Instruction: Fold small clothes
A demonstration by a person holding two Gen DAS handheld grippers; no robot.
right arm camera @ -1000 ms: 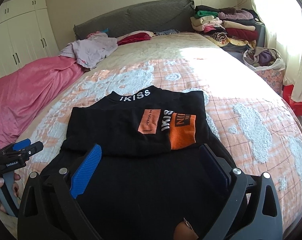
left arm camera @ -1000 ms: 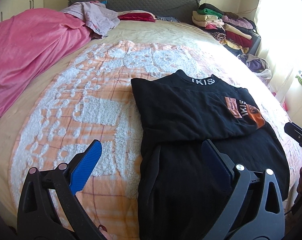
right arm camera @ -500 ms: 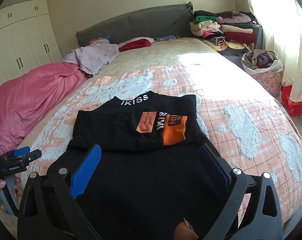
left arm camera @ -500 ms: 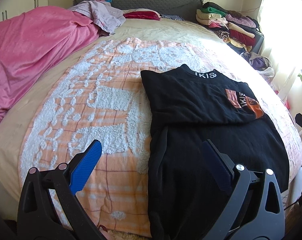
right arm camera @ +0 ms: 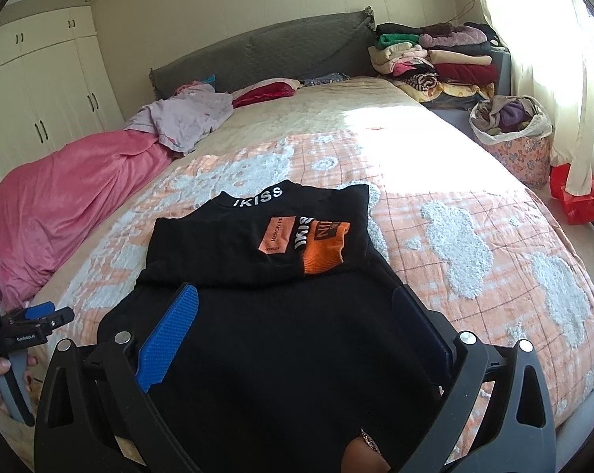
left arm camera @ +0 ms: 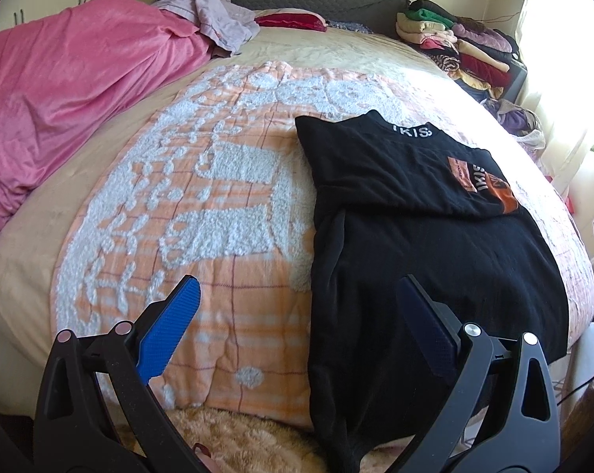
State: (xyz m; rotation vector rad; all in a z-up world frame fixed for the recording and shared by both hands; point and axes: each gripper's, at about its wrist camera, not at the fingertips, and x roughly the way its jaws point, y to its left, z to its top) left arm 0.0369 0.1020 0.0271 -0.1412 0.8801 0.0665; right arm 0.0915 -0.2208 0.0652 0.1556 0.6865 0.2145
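Black top lying on bedspread, upper part already folded down, lower half awaiting folding; left gripper and right gripper both hovering spread apart, gripping nothing.

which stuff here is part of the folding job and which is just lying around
Part of the job:
black top, partly folded
left tool, open
right tool, open

Just lying about:
pink blanket
lilac garment
stack of folded clothes
basket of clothes
red box
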